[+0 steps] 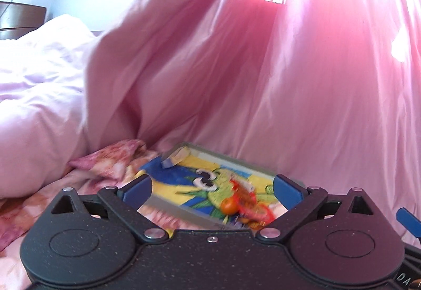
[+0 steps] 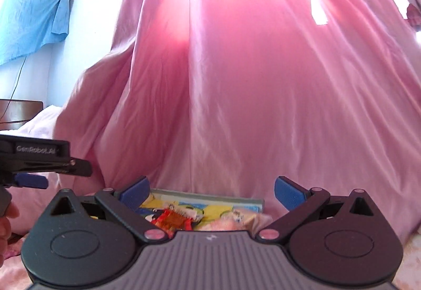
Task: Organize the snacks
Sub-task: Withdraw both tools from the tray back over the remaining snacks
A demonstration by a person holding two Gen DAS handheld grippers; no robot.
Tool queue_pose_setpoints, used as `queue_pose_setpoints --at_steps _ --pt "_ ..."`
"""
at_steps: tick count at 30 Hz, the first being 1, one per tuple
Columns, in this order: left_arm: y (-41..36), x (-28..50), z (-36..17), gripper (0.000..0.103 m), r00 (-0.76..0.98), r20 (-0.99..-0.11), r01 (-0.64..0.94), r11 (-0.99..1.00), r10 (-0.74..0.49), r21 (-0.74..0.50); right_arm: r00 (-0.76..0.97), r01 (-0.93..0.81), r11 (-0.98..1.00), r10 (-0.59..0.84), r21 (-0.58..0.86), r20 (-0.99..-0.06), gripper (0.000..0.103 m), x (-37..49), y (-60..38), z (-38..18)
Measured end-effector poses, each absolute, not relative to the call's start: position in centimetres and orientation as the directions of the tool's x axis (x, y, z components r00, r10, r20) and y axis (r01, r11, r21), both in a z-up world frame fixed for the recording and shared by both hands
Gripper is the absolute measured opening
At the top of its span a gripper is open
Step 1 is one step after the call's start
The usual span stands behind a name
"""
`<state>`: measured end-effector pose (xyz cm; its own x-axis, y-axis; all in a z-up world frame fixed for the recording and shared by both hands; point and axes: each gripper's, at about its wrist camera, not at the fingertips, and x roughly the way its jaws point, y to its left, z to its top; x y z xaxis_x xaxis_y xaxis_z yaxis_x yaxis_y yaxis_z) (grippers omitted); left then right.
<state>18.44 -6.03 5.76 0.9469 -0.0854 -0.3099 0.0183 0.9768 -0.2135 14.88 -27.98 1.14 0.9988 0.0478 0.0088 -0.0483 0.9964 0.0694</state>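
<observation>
Left wrist view, left to right. A pale quilt (image 1: 39, 79) lies bunched at the left, with a dark wooden headboard (image 1: 21, 19) behind it. A floral bedsheet (image 1: 105, 161) covers the bed below the quilt. The left gripper (image 1: 212, 191) has its blue fingers (image 1: 138, 191) spread wide, with nothing between them. Past the fingers, a tray (image 1: 210, 155) with a cartoon print rests on the floral bedsheet. A small wrapped snack (image 1: 175, 157) lies at the tray's far corner. A red-and-orange snack packet (image 1: 247, 200) lies at the tray's near right, blurred. A pink curtain (image 1: 289, 66) hangs directly behind the tray and fills the right side.

Right wrist view, left to right. A blue cloth (image 2: 29, 16) hangs on the wall at upper left. The left gripper (image 2: 47, 163) enters from the left edge, seen side-on. The right gripper (image 2: 211, 195) has its blue fingers (image 2: 288, 194) spread wide, holding nothing. The tray (image 2: 210, 198) lies ahead and below, just before the curtain (image 2: 263, 79). The red snack packet (image 2: 176, 220) sits at the tray's near left, partly hidden by the gripper body.
</observation>
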Motion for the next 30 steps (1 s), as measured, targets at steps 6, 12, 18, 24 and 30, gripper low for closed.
queue_pose_setpoints --at_steps 6,12,18,24,30 --pt "-3.5 13.4 3.7 0.1 0.937 -0.345 -0.018 0.977 -0.057 -0.21 0.999 -0.046 0.998 0.047 0.05 -0.016 0.103 10.2 -26.9 0.0" --pt "-1.3 9.5 1.4 0.1 0.908 -0.417 -0.053 0.981 -0.03 -0.186 0.994 -0.069 0.997 0.072 0.033 -0.084 0.103 7.1 -25.6 -1.1" --pt "0.6 6.3 -1.1 0.1 0.84 -0.543 -0.115 0.975 -0.008 -0.192 0.976 -0.109 0.994 0.109 0.01 -0.188 0.103 4.3 -23.8 -2.8" --pt "1.4 6.3 -3.1 0.099 0.756 -0.652 -0.149 0.984 0.052 -0.094 0.932 -0.166 0.986 0.162 0.016 -0.323 0.103 3.3 -22.3 -4.7" --pt "1.8 7.4 -4.2 0.098 0.713 -0.697 -0.158 0.985 0.068 -0.065 0.888 -0.199 0.98 0.182 0.002 -0.423 0.103 4.4 -21.0 -6.0"
